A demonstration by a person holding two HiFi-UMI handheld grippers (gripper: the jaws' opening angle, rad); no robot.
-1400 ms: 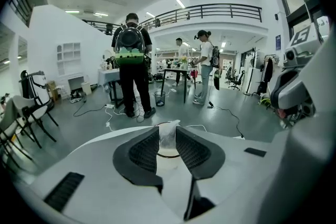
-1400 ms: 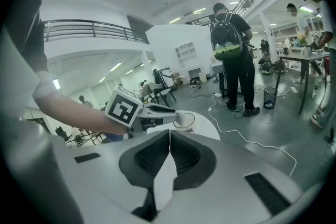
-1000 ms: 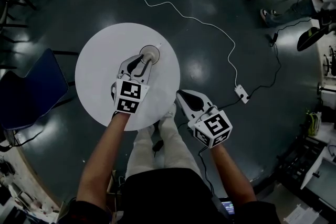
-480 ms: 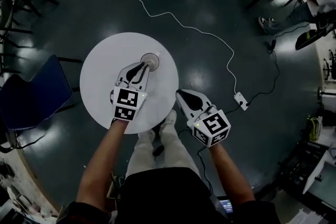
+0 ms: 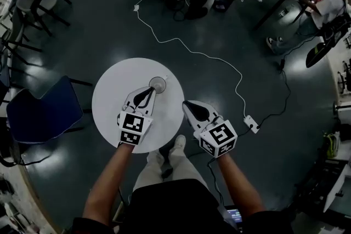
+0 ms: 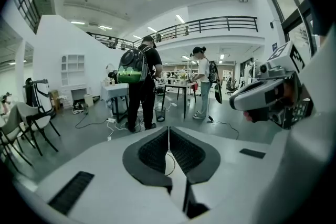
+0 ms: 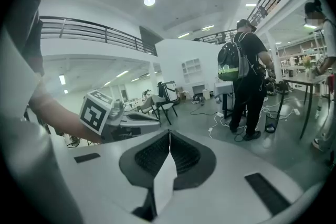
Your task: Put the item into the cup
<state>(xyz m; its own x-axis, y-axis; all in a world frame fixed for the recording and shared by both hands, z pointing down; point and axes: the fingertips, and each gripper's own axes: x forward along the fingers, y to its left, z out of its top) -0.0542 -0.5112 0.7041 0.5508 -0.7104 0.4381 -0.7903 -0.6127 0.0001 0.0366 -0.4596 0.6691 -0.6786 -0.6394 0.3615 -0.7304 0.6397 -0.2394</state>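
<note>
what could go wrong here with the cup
The left gripper, jaws shut, hangs right beside the cup; a nudge could tip it. The cup stands near the round table's far edge, so a push might send it off. The tiny white thing beside it may be hard to pinch.

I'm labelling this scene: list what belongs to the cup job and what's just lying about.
Job: small pale round cup; round white table under it; left gripper, shut, tips near the cup.
Lying about: dark blue chair; white power strip on the floor.
</note>
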